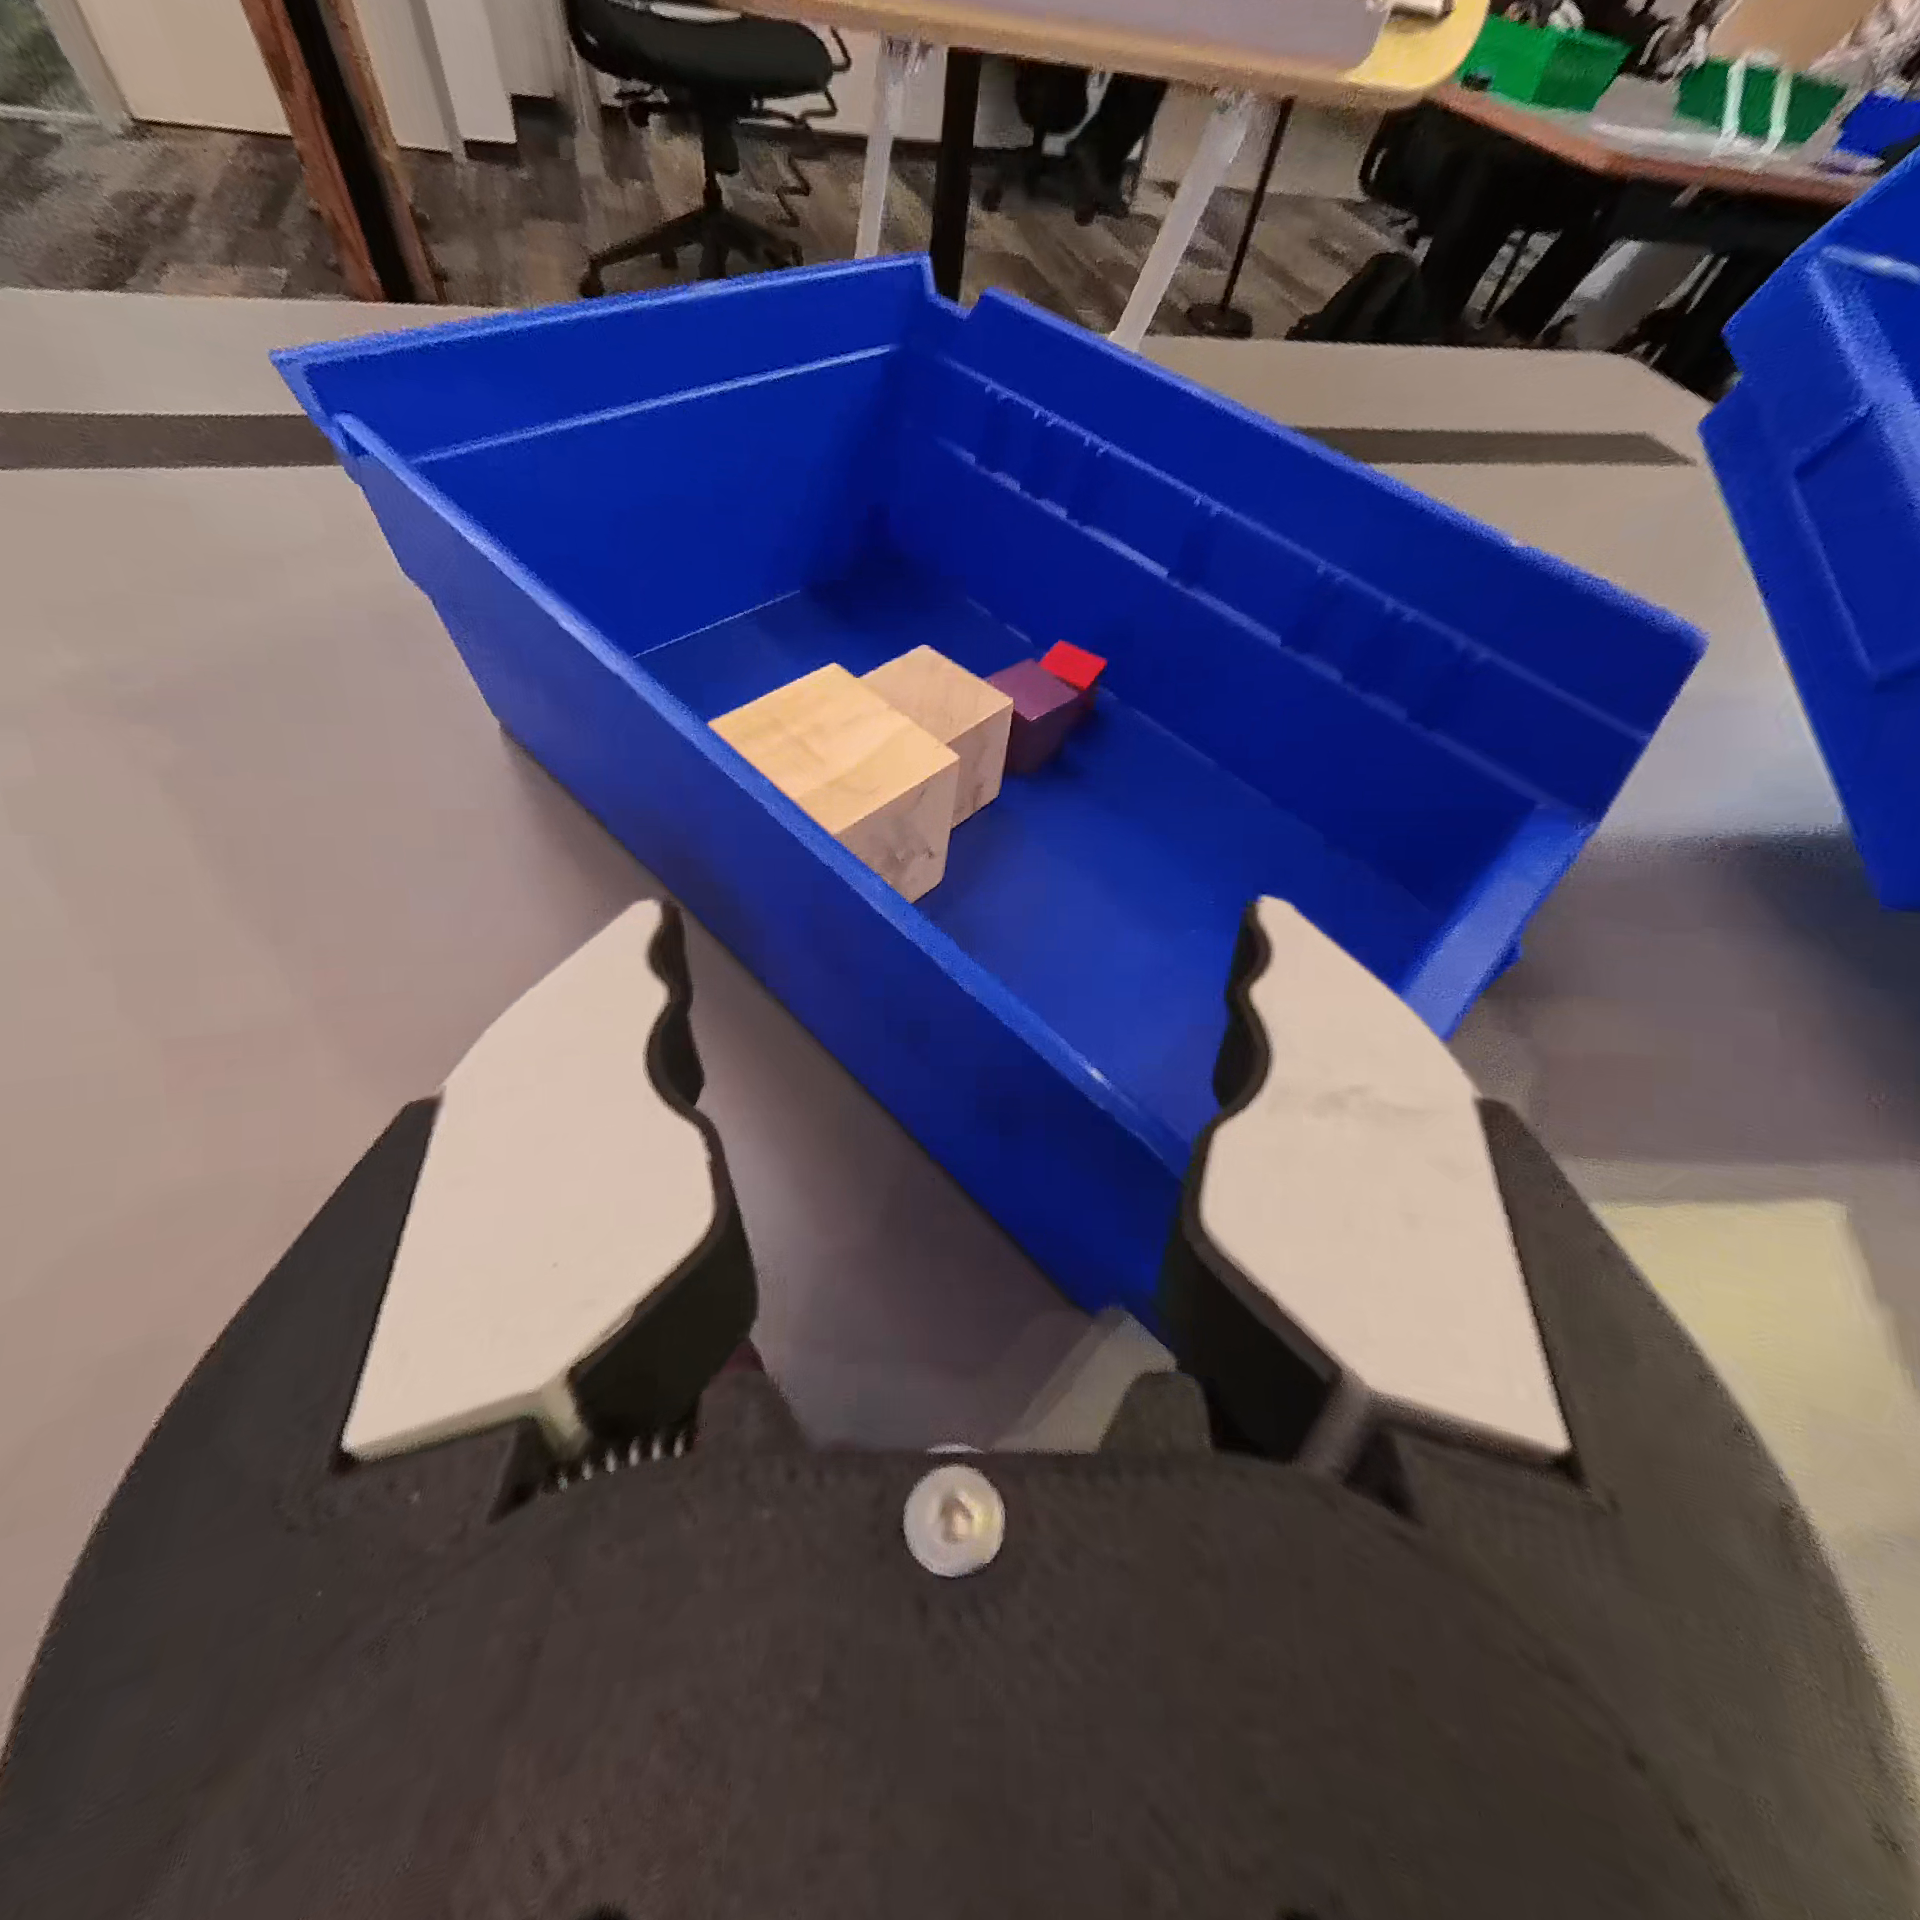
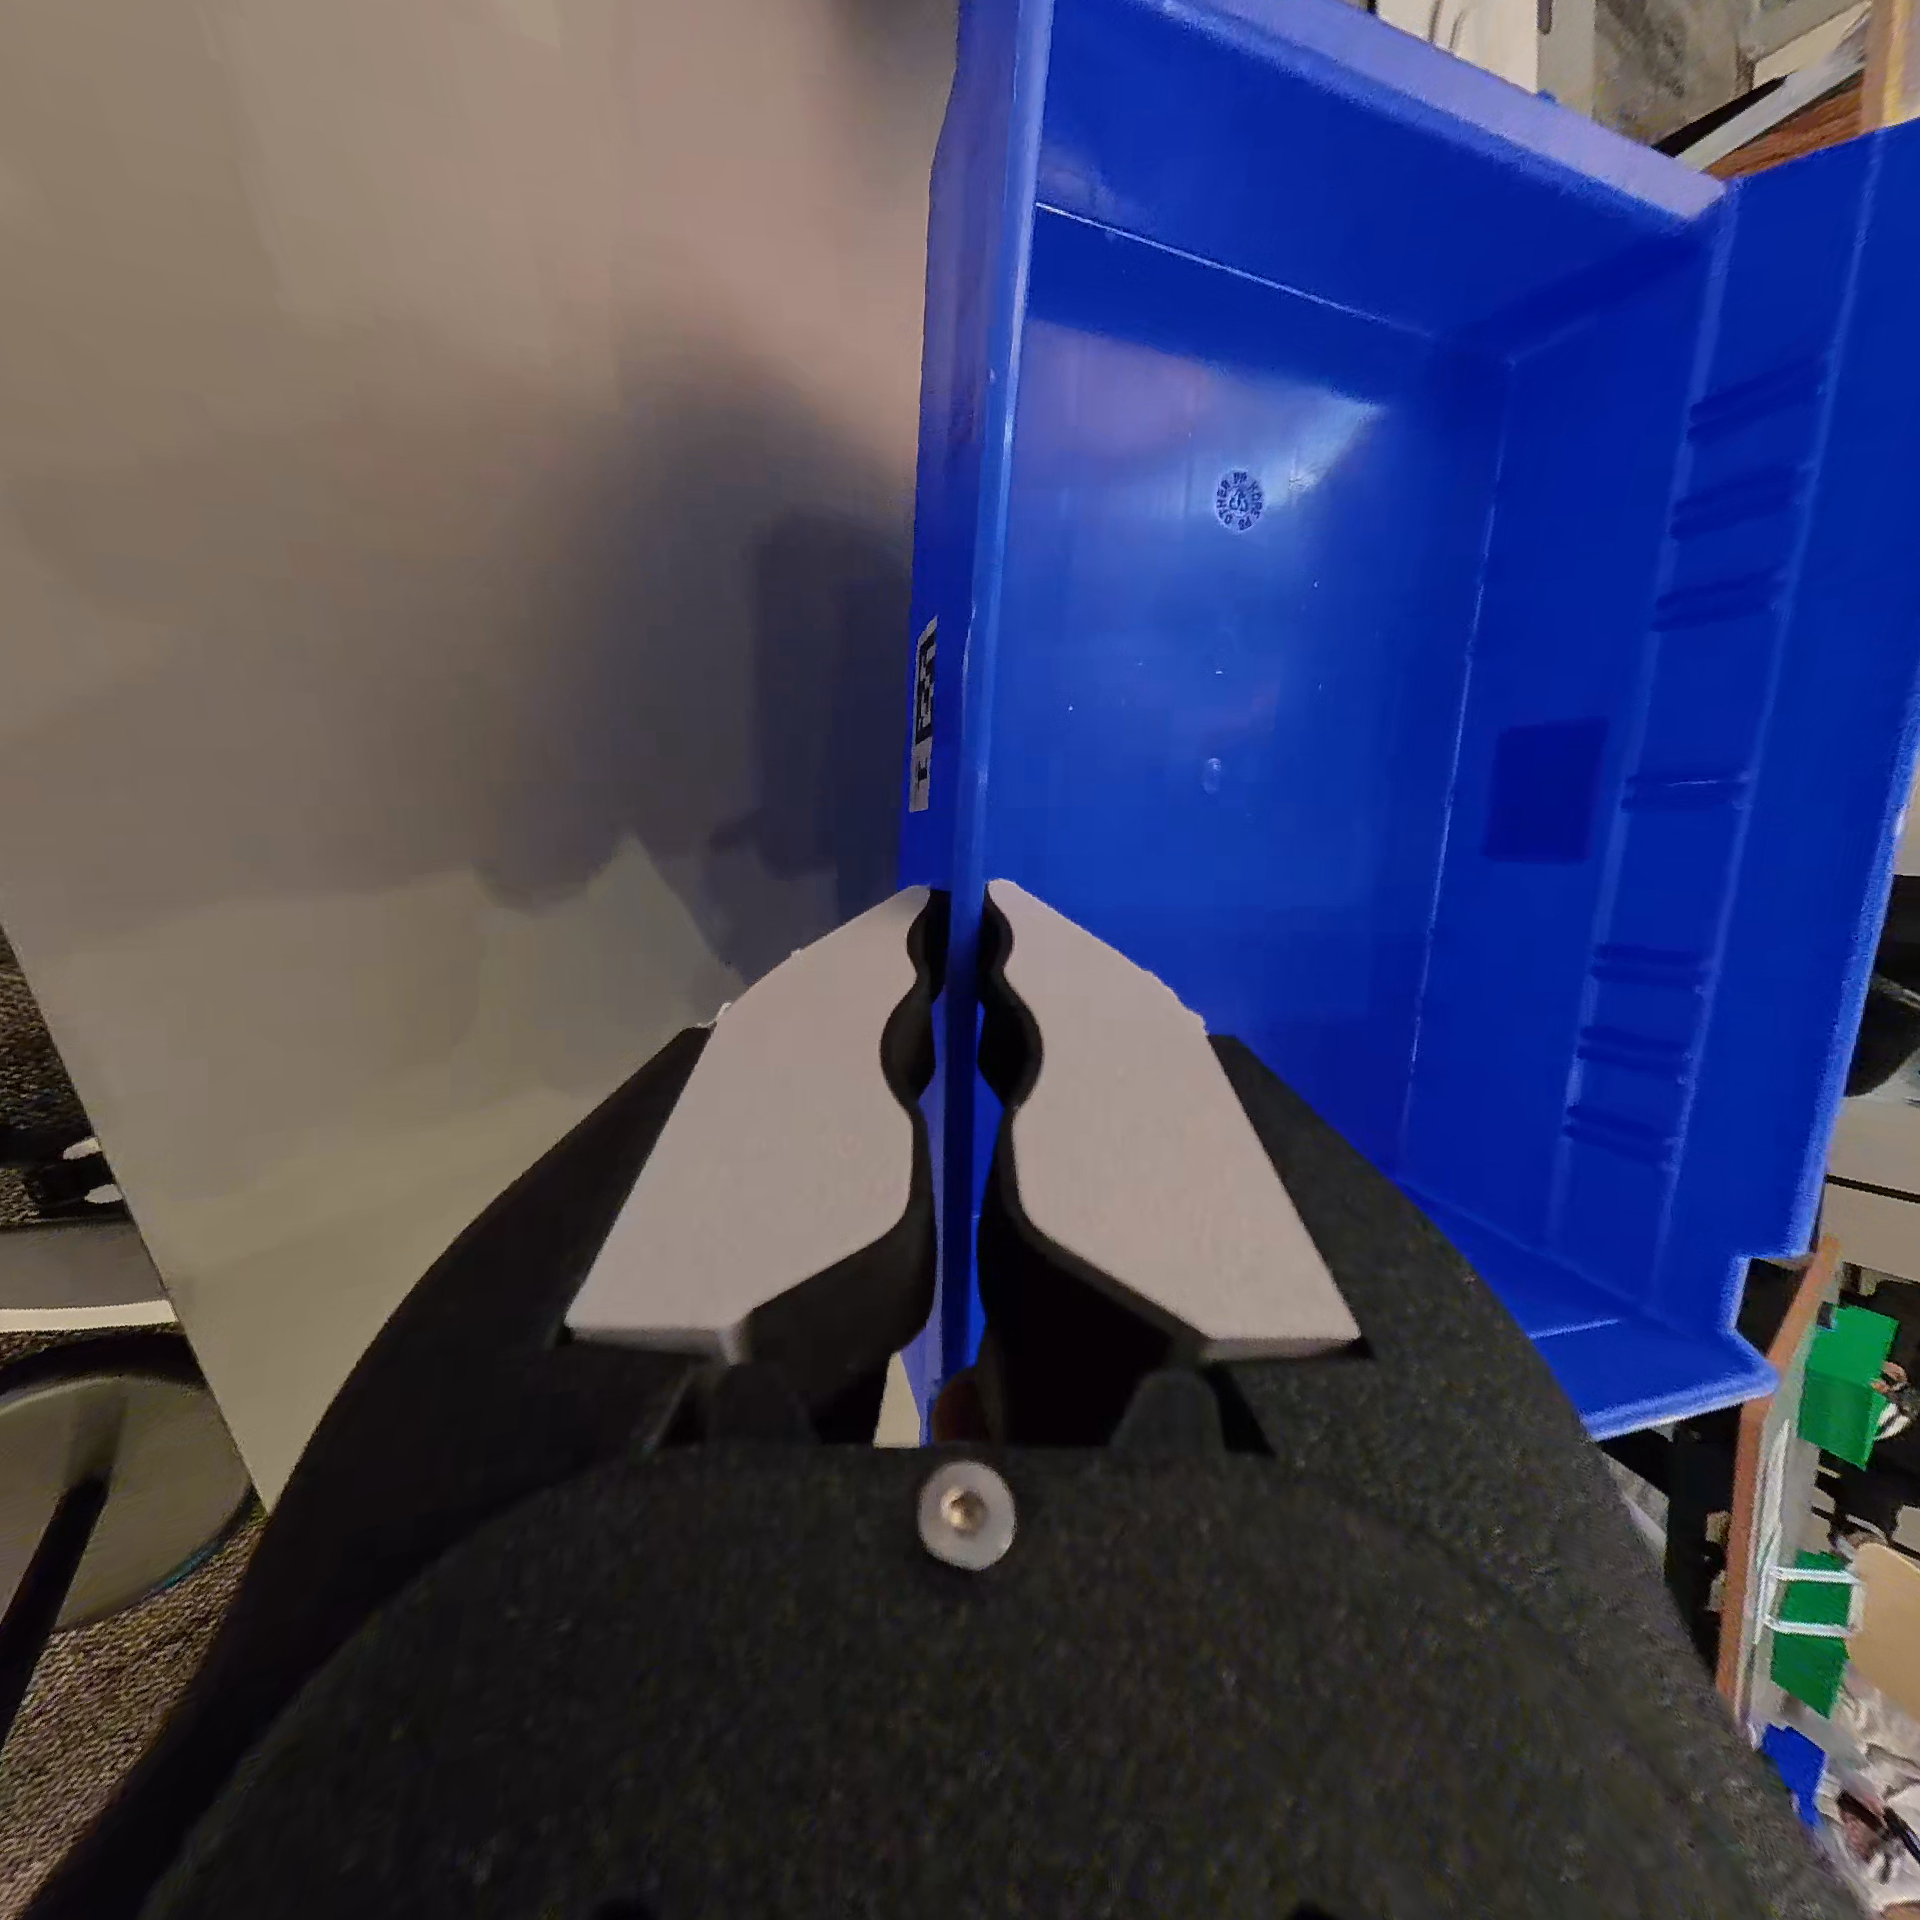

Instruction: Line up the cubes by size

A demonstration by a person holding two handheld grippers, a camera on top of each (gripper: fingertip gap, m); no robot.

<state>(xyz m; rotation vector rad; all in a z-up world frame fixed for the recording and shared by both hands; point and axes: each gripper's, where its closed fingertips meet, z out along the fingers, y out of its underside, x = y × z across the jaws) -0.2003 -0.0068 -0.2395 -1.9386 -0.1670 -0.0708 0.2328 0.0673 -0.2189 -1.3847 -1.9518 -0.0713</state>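
In the left wrist view a blue bin (image 1: 665,894) stands on the grey table (image 1: 208,831). Inside it, along the near wall, lies a row of cubes: a large wooden cube (image 1: 842,769), a smaller wooden cube (image 1: 951,707), a purple cube (image 1: 1039,712) and a small red cube (image 1: 1073,663), each touching its neighbour. My left gripper (image 1: 961,920) is open and empty, above the bin's near wall. In the right wrist view my right gripper (image 2: 958,899) is shut on the thin wall of a second blue bin (image 2: 1247,623), which holds nothing I can see.
The second blue bin also shows at the right edge of the left wrist view (image 1: 1829,540). Office chairs (image 1: 717,125) and desks (image 1: 1143,42) stand behind the table. Green boxes (image 1: 1538,57) sit on a far desk. One gripper's finger ends stand about 45 centimetres off the other's.
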